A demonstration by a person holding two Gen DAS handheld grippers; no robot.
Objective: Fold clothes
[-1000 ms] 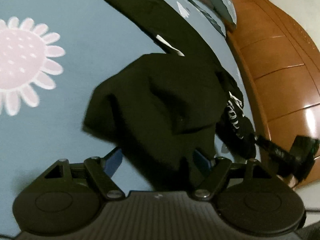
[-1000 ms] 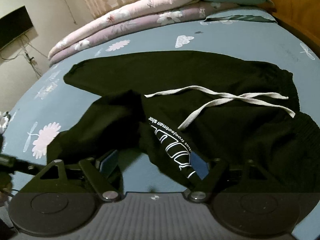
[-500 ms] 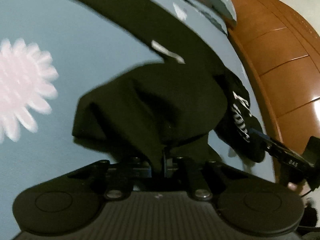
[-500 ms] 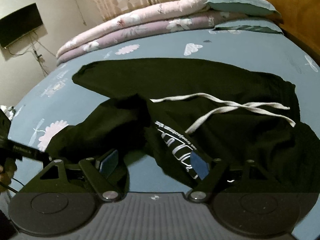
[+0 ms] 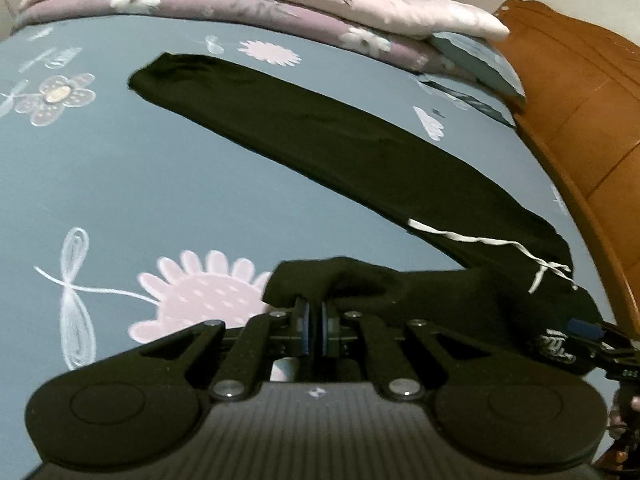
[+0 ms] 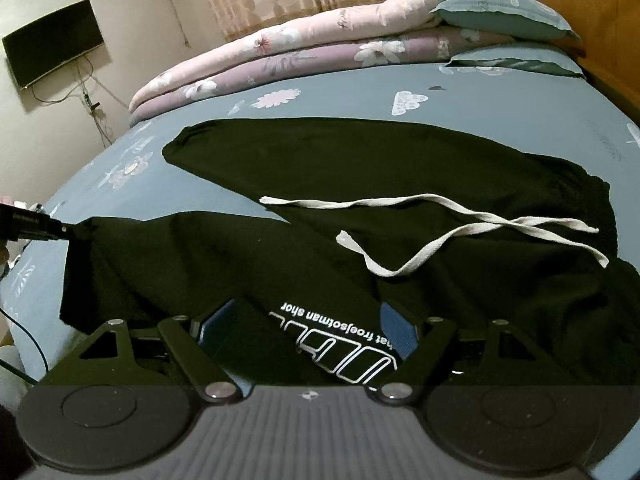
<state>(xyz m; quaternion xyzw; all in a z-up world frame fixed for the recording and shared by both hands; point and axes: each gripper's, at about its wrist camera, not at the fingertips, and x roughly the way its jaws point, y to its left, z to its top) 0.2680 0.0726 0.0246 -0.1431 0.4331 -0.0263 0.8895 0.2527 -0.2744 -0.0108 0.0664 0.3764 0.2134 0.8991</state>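
Left wrist view: the left gripper (image 5: 315, 326) is clamped on a cuff of the black pants (image 5: 352, 152), lifted off the bed (image 5: 140, 184); the other leg lies flat. Right wrist view: the right gripper (image 6: 308, 330) stands apart over the printed leg, seemingly not gripping. Likely mid-fold: next, carry the cuff across to align the legs.

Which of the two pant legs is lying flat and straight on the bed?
The far leg, stretched out flat towards the folded quilts. The near leg is rumpled, its end pinched in the left gripper.
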